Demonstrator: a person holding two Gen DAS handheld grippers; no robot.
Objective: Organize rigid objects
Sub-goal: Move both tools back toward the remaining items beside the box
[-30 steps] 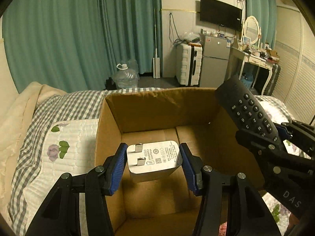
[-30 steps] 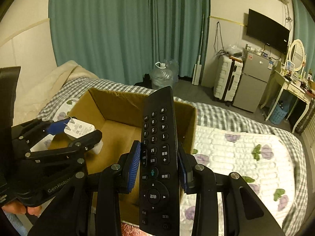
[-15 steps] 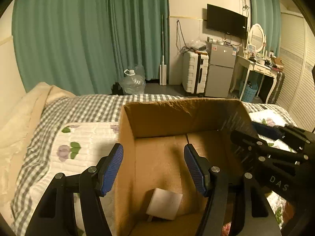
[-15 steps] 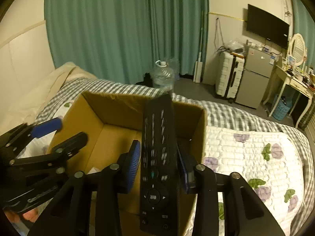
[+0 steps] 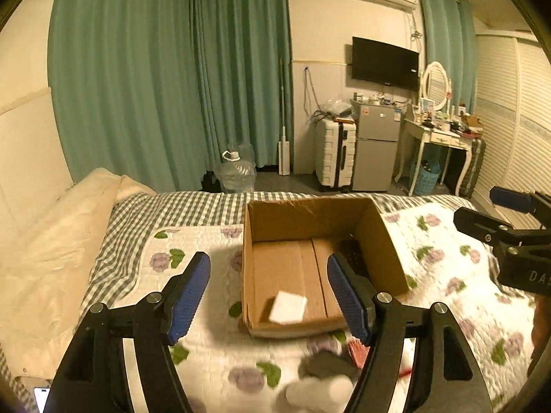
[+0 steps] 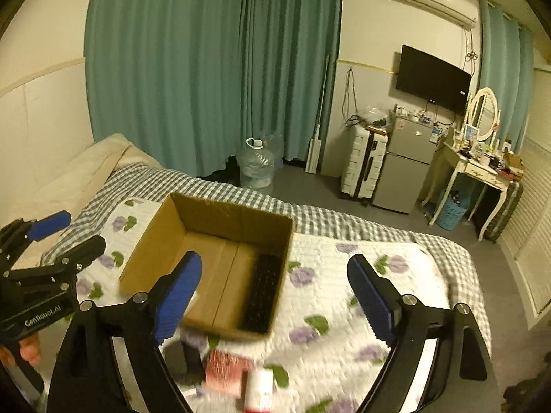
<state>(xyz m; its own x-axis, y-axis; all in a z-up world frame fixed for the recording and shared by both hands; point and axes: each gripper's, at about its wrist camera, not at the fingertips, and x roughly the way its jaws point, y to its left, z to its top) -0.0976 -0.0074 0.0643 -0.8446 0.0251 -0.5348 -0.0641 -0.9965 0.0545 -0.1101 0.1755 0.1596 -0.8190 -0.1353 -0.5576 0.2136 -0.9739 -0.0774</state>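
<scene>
- The left gripper (image 5: 268, 296) hovered above the flower-print quilted bed (image 5: 444, 258), its blue-padded fingers (image 5: 187, 296) spread wide and holding nothing.
- The right gripper (image 6: 275, 296) hung alongside it, fingers (image 6: 373, 301) likewise wide apart and empty.
- Blurred small items (image 6: 225, 370) lay on the quilt just before the open brown cardboard box (image 5: 389, 244).
- Inside the box, a white square charger (image 5: 288, 307) rested near the front wall, and a black remote control (image 6: 261, 292) lay along the right wall.
</scene>
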